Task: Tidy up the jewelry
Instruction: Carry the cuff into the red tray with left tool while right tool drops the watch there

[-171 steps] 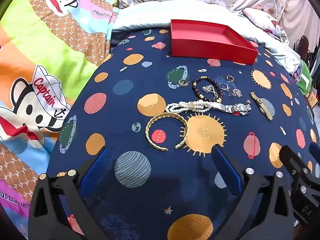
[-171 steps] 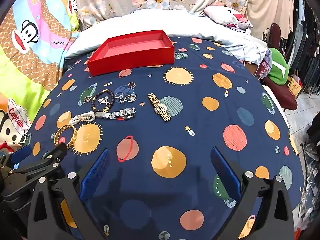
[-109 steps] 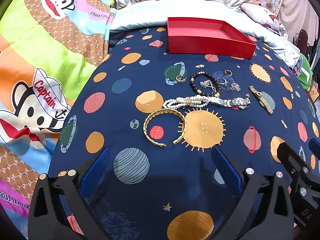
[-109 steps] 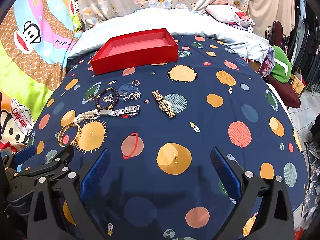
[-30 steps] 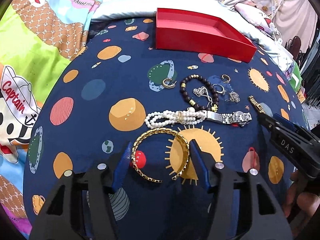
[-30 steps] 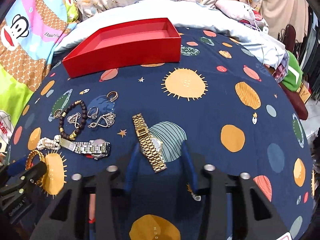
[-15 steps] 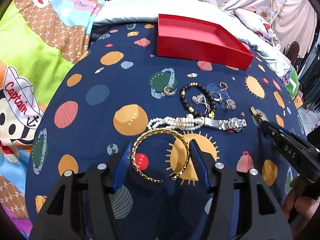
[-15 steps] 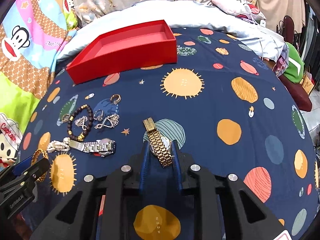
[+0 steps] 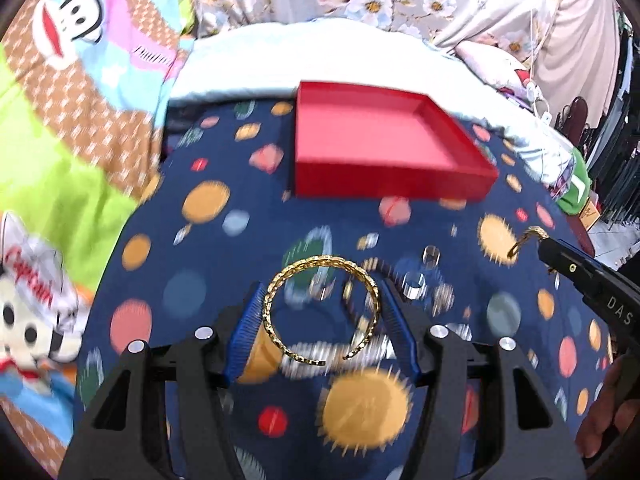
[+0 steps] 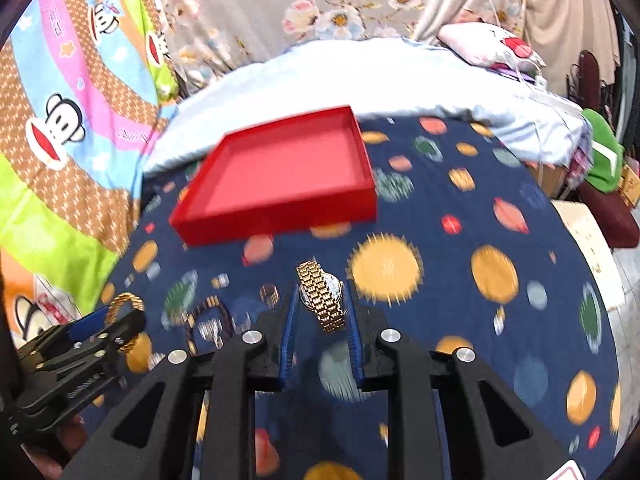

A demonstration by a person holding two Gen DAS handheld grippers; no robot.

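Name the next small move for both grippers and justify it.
Probably carry both forward over the red tray, then release. The left gripper holds the gold bangle and the right gripper holds the gold watch, both look lifted off the cloth, and the tray ahead looks empty.

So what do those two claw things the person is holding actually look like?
Both look alike. The left claw and right claw each have two black plastic arms with triangular cut-outs and round silver bolt heads, ending in blue ribbed pads. White lettering reading "DAS" shows on the right claw's side in the left camera. No cables or sleeves are visible.
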